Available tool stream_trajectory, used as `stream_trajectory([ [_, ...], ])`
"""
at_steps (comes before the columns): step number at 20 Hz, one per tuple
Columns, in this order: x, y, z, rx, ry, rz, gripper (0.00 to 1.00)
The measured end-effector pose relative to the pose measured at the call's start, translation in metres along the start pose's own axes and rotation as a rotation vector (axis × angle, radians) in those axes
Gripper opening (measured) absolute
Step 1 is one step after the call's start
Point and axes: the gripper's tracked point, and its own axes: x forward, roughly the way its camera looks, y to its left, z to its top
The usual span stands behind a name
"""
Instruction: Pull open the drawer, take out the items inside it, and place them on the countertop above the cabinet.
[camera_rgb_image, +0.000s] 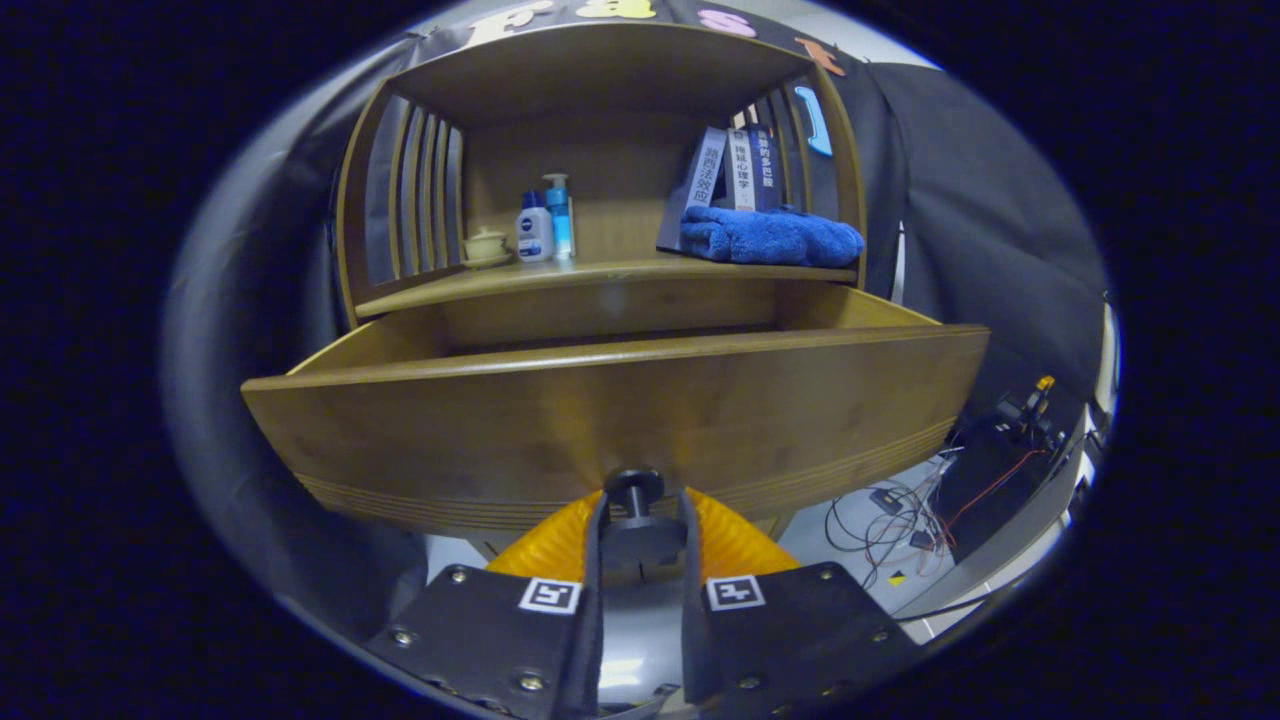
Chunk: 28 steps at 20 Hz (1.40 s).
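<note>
Gripper view, drawer pulled out. The wide brown wooden drawer (620, 420) stands well out from the wooden cabinet (600, 90); its front panel hides the inside, so its contents cannot be told. The small dark round knob (634, 487) on that panel sits between the 2 fingers of the hand-held gripper (636, 530), which are nearly closed about the knob's stem; both appear to press on it, though contact on each side is hard to confirm. Above, the wooden countertop shelf (610, 275) already carries a small cream lidded cup (486, 246), 2 white-and-blue bottles (546, 224), a folded blue towel (770, 238) and 3 upright books (735, 165). Risks, as judged: pulling further could draw the drawer off its runners or tip the cabinet; a slanted pull could slip the fingers off the knob; items placed later could knock the bottles. Loose cables (900, 515) lie on the floor beside the cabinet.
</note>
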Motion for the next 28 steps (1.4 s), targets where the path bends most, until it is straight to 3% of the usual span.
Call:
stream_trajectory([
  [2, -0.001, 0.002, -0.003, -0.003, 0.015, -0.008, 0.42],
  [7, -0.018, 0.005, 0.020, -0.013, -0.019, -0.006, 0.47],
  [15, -0.039, 0.001, 0.138, -0.028, -0.143, -0.103, 0.46],
  [19, -0.005, -0.007, 0.138, -0.105, 0.076, -0.196, 0.47],
  [23, 0.045, 0.008, 0.132, -0.133, 0.243, -0.182, 0.47],
  [25, 0.063, 0.011, 0.117, -0.121, 0.368, -0.183, 0.41],
  [28, 0.098, 0.022, 0.088, -0.122, 0.488, -0.136, 0.41],
])
